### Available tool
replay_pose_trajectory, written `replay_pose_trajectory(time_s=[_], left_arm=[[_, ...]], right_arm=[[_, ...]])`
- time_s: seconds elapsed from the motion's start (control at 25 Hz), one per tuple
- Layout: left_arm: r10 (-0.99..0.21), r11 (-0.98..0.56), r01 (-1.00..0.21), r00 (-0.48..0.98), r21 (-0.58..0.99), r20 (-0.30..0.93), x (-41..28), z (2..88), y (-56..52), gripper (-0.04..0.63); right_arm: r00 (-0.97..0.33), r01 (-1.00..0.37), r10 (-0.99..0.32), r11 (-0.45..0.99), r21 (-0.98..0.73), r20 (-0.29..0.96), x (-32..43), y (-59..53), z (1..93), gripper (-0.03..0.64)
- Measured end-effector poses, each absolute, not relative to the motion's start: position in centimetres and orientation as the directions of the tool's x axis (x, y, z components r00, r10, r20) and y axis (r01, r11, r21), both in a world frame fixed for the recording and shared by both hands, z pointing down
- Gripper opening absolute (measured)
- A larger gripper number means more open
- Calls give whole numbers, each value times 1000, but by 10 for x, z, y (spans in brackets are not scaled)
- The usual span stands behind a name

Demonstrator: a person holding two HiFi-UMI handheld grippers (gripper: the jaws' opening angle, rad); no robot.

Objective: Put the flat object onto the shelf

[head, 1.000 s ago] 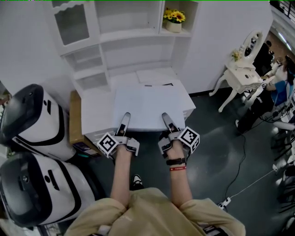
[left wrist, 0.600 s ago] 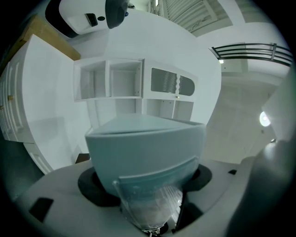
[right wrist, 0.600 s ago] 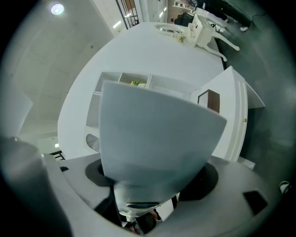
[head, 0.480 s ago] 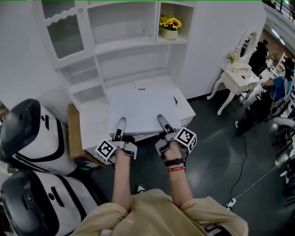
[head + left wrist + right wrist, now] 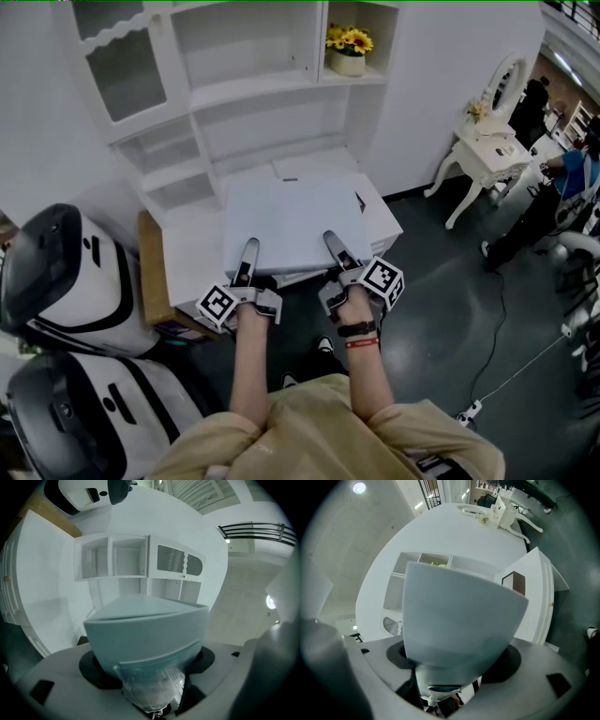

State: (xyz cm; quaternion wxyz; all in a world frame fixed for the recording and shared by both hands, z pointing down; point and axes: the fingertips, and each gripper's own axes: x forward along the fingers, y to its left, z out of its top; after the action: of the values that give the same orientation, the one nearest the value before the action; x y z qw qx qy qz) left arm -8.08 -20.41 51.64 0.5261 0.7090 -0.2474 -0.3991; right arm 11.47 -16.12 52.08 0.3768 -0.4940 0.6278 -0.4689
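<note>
Currently, left gripper (image 5: 249,249) and right gripper (image 5: 335,242) are clamping the board (image 5: 291,211) at its near edge, steadying it for the shelf (image 5: 253,89).

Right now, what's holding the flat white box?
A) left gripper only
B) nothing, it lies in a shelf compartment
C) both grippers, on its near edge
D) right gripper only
C: the left gripper and the right gripper each clamp the near edge of the flat white box.

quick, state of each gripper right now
Left gripper: closed on the near edge of the flat panel.
Right gripper: closed on the same flat panel's near edge.
</note>
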Motion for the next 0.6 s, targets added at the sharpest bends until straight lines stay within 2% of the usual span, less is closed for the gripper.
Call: replay_pose_trajectory(time_s=[0.6], left_arm=[[-849,-288,-9,465,958,-251,-87,499,-300,354]], right_arm=[[-327,-218,-945,67,-974,8,113,-281,511,367]])
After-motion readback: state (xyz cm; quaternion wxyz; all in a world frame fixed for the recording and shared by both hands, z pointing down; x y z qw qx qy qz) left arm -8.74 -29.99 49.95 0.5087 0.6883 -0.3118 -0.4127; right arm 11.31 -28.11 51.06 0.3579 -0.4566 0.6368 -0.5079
